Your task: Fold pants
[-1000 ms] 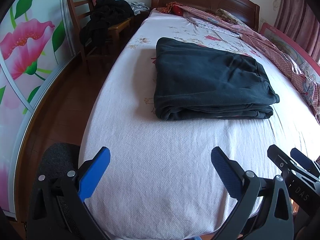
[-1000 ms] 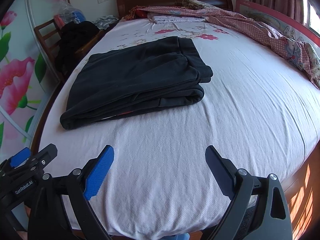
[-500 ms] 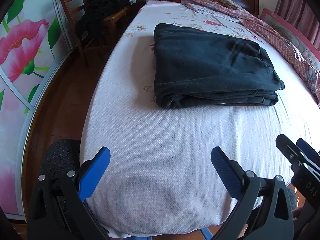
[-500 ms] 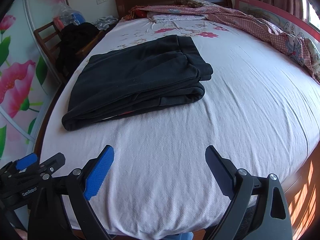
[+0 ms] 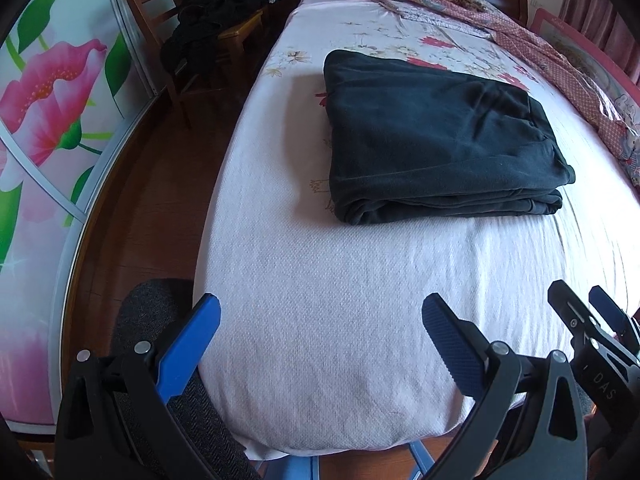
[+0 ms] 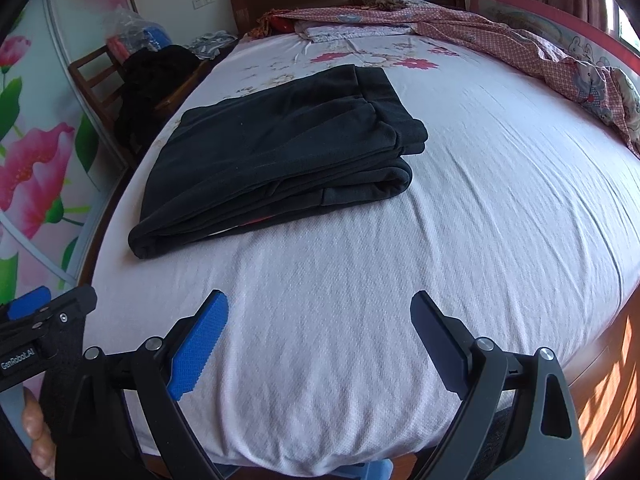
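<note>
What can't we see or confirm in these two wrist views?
- Underside and inner layers of the folded pants: hidden by the top layer, both views.
- Red patch between the layers, right wrist view: mostly covered, unidentifiable.
- Chair seat: buried under dark clothes.
- Person holding the left hand-held gripper and right hand-held gripper: almost wholly out of frame.

Bare sheet of bed [image 5: 328, 320] lay open between both grippers and folded pants [image 5: 432, 140]; nothing stood in that stretch. Pants sat toward bed's left side; wide free sheet to their right. Patterned quilt [image 6: 540, 44] crowded far right edge and headboard end. Chair [image 5: 192, 40] piled with dark clothes stood off bed's left.
</note>
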A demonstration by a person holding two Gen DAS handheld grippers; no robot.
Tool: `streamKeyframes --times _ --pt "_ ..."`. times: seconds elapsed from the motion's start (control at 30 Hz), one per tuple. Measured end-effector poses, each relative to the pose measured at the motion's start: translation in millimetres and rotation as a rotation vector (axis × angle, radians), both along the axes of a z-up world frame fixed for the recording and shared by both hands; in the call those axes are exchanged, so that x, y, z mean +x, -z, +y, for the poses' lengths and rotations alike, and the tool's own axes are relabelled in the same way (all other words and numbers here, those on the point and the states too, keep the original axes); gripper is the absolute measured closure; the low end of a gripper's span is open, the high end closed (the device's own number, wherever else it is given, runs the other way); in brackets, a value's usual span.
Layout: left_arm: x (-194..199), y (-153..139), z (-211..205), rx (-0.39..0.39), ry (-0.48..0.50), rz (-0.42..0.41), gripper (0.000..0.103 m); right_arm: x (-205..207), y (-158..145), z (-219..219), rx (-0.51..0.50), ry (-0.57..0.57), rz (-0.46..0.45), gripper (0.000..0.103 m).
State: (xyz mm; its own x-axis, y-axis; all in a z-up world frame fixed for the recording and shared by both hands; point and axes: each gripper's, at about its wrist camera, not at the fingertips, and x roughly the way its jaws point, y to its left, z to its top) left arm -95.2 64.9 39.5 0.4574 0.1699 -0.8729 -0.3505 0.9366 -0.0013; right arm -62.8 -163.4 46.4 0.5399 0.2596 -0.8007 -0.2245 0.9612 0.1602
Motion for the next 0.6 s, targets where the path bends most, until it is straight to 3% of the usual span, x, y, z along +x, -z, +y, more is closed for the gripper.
streamKeyframes --times 0.1,0.2,0.3,0.43,0.6 --pt "-3.8 -14.3 -7.4 0.052 0.065 -0.073 0.002 -0.9 3.5 -0.8 -0.002 0.001 0.014 0.011" --pt "-5.8 -21.7 -14.6 0.165 0.061 -0.067 0.002 -1.3 7.7 -1.2 -0.003 0.003 0.033 0.011" --pt "-6.6 -21.6 -11.9 0.07 0.107 -0.061 0.002 -1.9 8.4 -1.1 0.0 0.003 0.039 0.011" --pt "-8.7 -18.7 -13.4 0.091 0.113 -0.052 0.002 -3.3 8.3 -1.0 -0.002 0.001 0.041 0.011" --pt "-18.1 -22.8 -8.2 0.062 0.061 -0.122 0.002 -3.3 11.0 -2.7 0.012 0.006 0.059 0.011"
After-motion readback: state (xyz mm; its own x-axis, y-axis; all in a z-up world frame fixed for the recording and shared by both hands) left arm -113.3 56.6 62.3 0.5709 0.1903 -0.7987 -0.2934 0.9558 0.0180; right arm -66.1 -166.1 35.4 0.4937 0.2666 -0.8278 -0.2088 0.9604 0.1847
